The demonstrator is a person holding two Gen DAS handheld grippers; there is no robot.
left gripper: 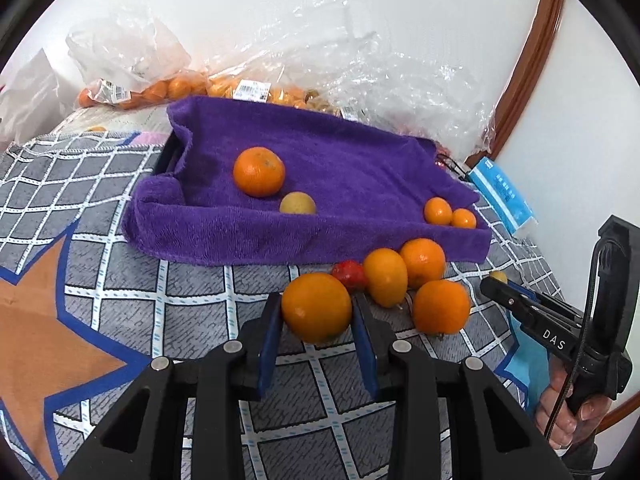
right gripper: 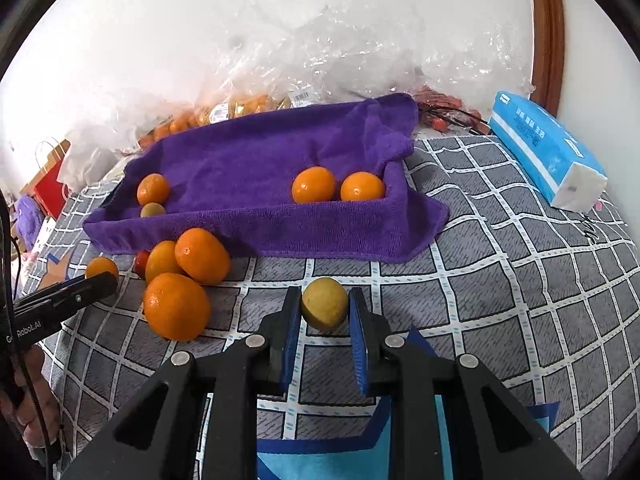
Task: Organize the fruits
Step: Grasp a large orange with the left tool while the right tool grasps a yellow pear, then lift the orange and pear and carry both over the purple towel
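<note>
Left wrist view: the left gripper (left gripper: pixel 316 312) pinches a large orange (left gripper: pixel 316 307) between its blue pads, lifted just above the checked cloth (left gripper: pixel 120 280). At about one o'clock from it lies a loose cluster on the cloth: a small red fruit (left gripper: pixel 349 275), an oval orange fruit (left gripper: pixel 385 277), a round orange (left gripper: pixel 423 262) and another orange (left gripper: pixel 441 306), all touching or nearly so. Beyond them, at twelve o'clock, sits a tray draped with a purple towel (left gripper: pixel 340 160), holding a big orange (left gripper: pixel 259 171) with a yellowish fruit (left gripper: pixel 297 203) just beside it, and two small oranges (left gripper: pixel 438 211) in the three-o'clock corner. At four o'clock the right gripper (left gripper: pixel 494 280) enters, held by a hand (left gripper: pixel 568 416).

Right wrist view: the right gripper (right gripper: pixel 325 308) is clamped on a small yellow-green fruit (right gripper: pixel 324 309), close over the cloth. The fruit cluster lies at ten o'clock, the towel-lined tray at twelve. A blue tissue pack (right gripper: pixel 540 148) rests at two o'clock, and clear plastic bags (right gripper: pixel 320 48) of oranges pile up behind the tray.
</note>
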